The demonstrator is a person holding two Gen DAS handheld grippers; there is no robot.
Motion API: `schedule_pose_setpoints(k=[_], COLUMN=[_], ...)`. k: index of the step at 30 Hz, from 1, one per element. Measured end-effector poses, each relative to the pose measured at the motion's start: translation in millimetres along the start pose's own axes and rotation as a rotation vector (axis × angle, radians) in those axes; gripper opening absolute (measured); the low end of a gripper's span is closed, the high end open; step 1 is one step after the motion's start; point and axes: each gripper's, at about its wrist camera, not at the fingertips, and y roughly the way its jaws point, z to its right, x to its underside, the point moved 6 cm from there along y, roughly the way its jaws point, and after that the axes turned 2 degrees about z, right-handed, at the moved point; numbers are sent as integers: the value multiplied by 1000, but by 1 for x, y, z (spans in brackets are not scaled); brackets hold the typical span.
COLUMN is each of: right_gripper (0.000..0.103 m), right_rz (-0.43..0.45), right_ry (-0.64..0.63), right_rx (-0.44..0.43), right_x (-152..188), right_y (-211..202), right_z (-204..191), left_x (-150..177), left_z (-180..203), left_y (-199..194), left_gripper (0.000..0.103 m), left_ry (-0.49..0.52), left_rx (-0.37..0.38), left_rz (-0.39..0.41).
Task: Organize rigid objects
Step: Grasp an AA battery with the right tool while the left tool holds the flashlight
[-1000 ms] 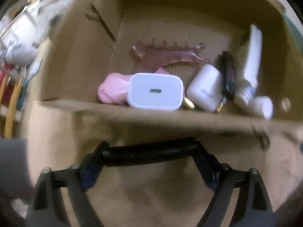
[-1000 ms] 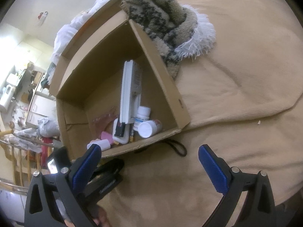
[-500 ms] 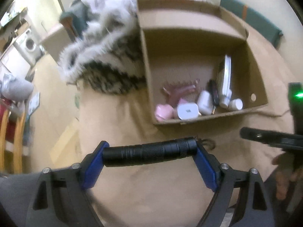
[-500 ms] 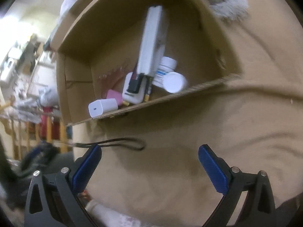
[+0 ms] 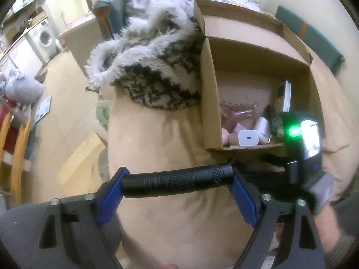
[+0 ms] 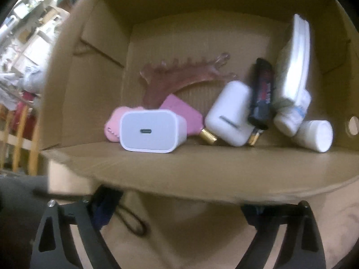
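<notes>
Left tongs [image 5: 177,180]: pinched endwise on torch [image 5: 177,180], box [image 5: 209,103] ahead to the right.
Right tongs [image 6: 177,204]: spread, empty, box rim over the tips.
Risk: torch could be squeezed out sideways; right tongs could be caught on cardboard.

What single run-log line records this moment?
left gripper: shut on flashlight | right gripper: open, empty | cardboard box: holds charger

Box flap [image 6: 202,168] hides right tool's [image 6: 177,204] fingertips.
</notes>
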Motion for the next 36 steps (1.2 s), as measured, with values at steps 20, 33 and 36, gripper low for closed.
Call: schedule_pose_setpoints(k=[20,33,36], right_gripper=[45,45,45], right_rz=[42,43,68], right_ry=[12,81,114], right_rx=[80,-46,-96], right_x=[-16,31,31], right_y=[1,-71,-104], right_z=[0,50,75], left_x=[0,0,-2], left_z=[9,9,12], left_y=[5,3,-8], left_gripper=[86,86,86], left_ry=[-7,-6,2], left_rx=[16,0,5], left_rz=[-19,13,61])
